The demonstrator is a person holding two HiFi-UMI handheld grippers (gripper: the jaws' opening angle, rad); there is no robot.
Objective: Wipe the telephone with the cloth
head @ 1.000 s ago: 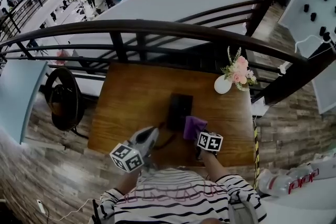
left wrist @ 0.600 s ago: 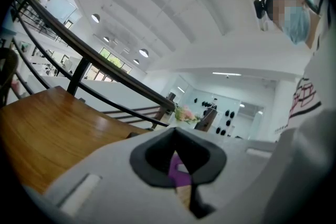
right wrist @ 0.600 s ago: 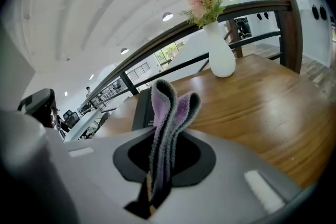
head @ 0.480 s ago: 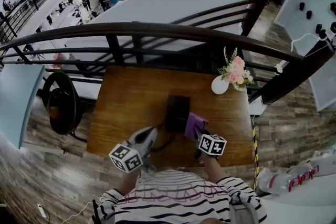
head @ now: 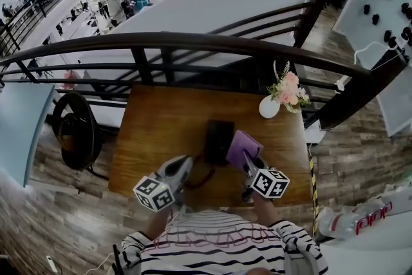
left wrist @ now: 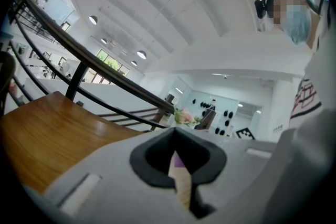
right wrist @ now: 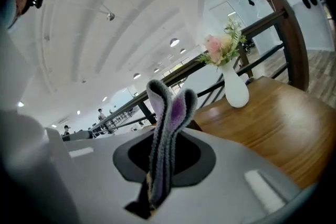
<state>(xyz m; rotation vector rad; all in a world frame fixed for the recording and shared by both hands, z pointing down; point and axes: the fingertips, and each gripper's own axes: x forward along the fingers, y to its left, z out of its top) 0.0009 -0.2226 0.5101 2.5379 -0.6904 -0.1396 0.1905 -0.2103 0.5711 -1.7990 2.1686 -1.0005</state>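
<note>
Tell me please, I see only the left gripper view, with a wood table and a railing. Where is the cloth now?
Observer: The right gripper is shut on the purple cloth. The right gripper view shows the cloth folded between the jaws.
Operator: And where is the telephone?
Observer: The dark telephone lies near the middle of the table. In the head view the cloth is at its right edge, and I cannot tell if they touch.
Operator: Does something else stand on the table?
Observer: Yes, a white vase with pink flowers stands near the far right corner, apart from the telephone.
</note>
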